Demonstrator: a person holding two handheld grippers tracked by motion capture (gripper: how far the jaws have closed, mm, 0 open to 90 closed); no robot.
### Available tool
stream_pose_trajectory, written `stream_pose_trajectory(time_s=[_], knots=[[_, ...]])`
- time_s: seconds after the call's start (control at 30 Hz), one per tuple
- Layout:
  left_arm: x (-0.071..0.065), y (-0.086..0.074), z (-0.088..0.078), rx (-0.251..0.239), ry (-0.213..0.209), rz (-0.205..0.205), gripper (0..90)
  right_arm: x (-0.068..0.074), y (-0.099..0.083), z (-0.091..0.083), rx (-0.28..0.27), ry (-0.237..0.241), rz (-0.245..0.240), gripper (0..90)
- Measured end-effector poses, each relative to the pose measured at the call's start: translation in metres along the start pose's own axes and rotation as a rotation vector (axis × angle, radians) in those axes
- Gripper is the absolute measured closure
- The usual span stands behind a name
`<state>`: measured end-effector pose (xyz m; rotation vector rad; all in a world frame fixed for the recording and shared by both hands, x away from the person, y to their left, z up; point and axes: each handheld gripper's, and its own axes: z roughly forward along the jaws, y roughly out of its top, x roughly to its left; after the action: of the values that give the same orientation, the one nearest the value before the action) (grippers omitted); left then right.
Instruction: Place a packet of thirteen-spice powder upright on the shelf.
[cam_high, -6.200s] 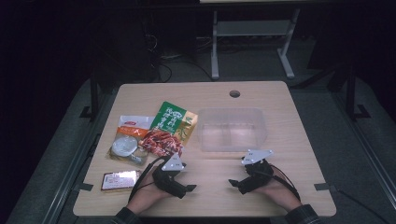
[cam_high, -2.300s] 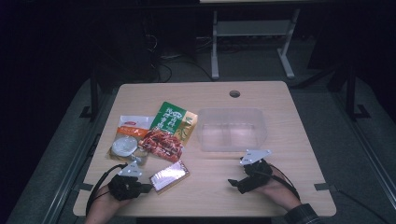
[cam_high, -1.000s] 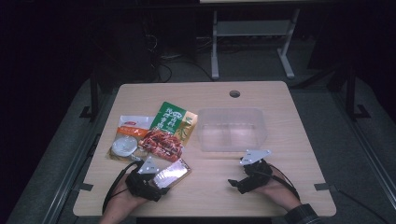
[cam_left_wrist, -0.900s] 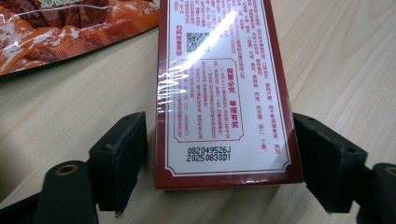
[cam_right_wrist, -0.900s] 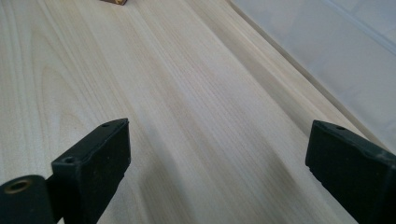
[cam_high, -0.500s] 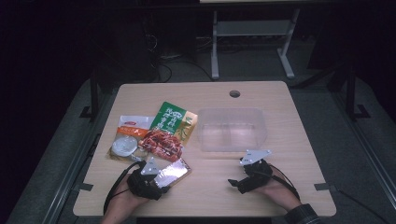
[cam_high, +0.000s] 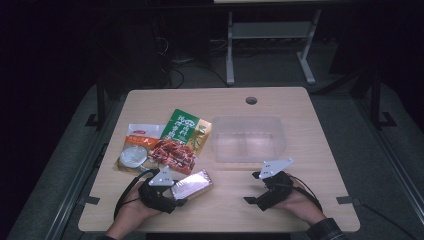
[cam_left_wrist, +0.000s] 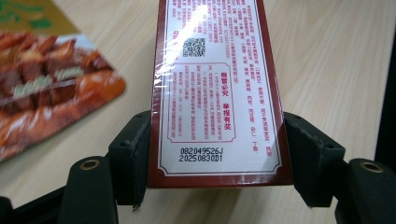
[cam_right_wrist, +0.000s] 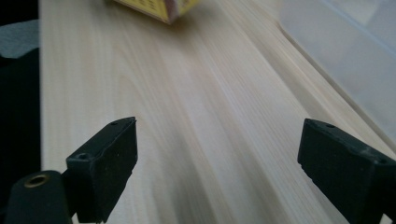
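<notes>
Box (cam_left_wrist: 217, 93) now clamped between the jaws of the left gripper (cam_high: 167, 192): in the left gripper view both black pads press its long sides, printed back face up, date code nearest the camera. Six seconds ago the same flat box lay at the table's near left corner, beside the left hand; about two seconds ago it sat tilted just right of that gripper; over the last second the gripper closed in on it and the two have stayed together. High view places the box (cam_high: 192, 184) at the near edge of the table (cam_high: 300, 100), right of the left hand, its far end pointing toward the clear plastic bin (cam_high: 248, 139). Whether it is lifted or resting on the wood cannot be told.

Right gripper (cam_high: 265, 192) unchanged across all frames: parked near the front edge below the bin, jaws wide apart over bare wood, holding nothing.

Snack packets untouched: red packet (cam_high: 174, 154), green packet (cam_high: 184, 127), and a white round item (cam_high: 132, 157) remain grouped left of the bin.

Judgement: grasp looks secured, so the pick step appears done; a carry toward the empty bin seems the likely next move.
</notes>
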<state>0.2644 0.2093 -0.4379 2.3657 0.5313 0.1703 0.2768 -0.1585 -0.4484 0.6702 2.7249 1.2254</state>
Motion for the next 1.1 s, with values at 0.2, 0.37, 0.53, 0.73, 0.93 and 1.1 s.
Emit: stream_pose_trajectory(time_s=[0.2,0.37,0.53,0.73,0.93,1.1], knots=[[-0.003,0.015,0.007,-0.044,-0.055,0.055,31.7,0.001,0.003,-0.007,-0.045,0.095,-0.045,11.9],[-0.006,0.026,0.013,-0.064,-0.101,0.106,31.6,0.0,0.005,-0.012,-0.084,0.16,-0.081,12.0],[-0.012,0.038,0.021,-0.093,-0.151,0.14,31.6,0.001,0.01,-0.014,-0.112,0.19,-0.105,12.0],[-0.022,0.051,0.033,-0.11,-0.201,0.202,31.6,0.002,0.014,-0.016,-0.158,0.233,-0.116,12.2],[-0.029,0.057,0.036,-0.133,-0.242,0.238,31.7,0.002,0.015,-0.015,-0.163,0.246,-0.127,13.0],[-0.034,0.061,0.035,-0.147,-0.255,0.263,31.7,0.004,0.015,-0.012,-0.146,0.28,-0.149,18.6]])
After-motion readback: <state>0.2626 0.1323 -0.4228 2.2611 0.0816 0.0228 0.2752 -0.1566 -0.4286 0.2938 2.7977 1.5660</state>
